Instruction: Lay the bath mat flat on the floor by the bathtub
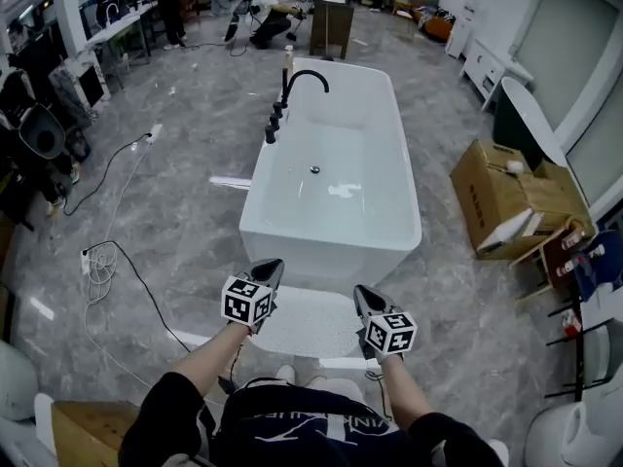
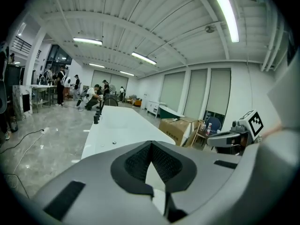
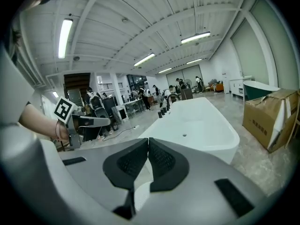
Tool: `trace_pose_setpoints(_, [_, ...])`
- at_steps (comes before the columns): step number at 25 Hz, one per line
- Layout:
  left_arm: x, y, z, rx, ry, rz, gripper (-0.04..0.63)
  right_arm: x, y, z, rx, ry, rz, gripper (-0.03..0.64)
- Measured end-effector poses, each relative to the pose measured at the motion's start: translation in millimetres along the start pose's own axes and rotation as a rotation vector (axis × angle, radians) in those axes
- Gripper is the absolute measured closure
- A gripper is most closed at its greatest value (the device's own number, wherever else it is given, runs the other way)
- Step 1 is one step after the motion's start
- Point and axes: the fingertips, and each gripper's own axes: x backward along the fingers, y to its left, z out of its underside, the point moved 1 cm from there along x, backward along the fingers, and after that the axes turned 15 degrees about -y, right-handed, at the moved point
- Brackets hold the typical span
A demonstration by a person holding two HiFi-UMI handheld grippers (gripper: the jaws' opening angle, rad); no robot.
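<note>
Grey polished floor (image 1: 195, 212) runs under the person's feet and on past both forearms.

Nearest, the left gripper (image 1: 274, 266) has its jaws pressed together on the left edge of the bath mat (image 1: 304, 321); a sliver of white shows between its pads in the left gripper view. The right gripper (image 1: 360, 292) is clamped the same way on the mat's right edge, roughly level with the left one. The mat spans the gap between them as a pale, speckled sheet, spread fairly wide. Whether any part of it touches the floor I cannot tell.

Just beyond the gripper tips stands the near end wall of the bathtub (image 1: 326, 246), which runs away from the person. A black faucet (image 1: 304, 78) rises at its far left rim. A cable (image 1: 127, 261) lies on the floor off to the left of the left gripper, and a cardboard box (image 1: 496, 193) sits well to the right of the right gripper. People work at the far end of the room.

The step in hand looks like lowering the mat. It should go best with both grippers kept equally far apart, so the sheet stays taut, and brought down together. The far edge should land parallel to the tub wall and just beside it. Both grips should hold until the mat lies flat, or a corner is likely to fold under.
</note>
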Motion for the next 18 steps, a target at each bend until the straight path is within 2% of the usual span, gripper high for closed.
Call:
trace_pose_setpoints(2, [10.4, -5.3, -21.3, -0.004, -0.038, 0.000, 0.581, 3.5, 11.0, -14.8, 0.007, -0.029, -0.008, 0.591])
trace_pose_setpoints(5, [25.7, -2.9, -45.5, -0.011, -0.089, -0.043, 0.582, 4.9, 26.0, -34.4, 0.023, -0.070, -0.029, 0.591])
trace_pose_setpoints(10, [40.7, -1.3, -77.4, 0.050, -0.189, -0.138, 0.581, 26.7, 35.1, -57.4, 0.031, -0.103, -0.057, 0.591])
trace_pose_setpoints(18, [58.4, -2.6, -110.5, -0.076, -0.242, -0.147, 0.581, 46.9, 31.2, -88.7, 0.054, -0.149, -0.073, 0.591])
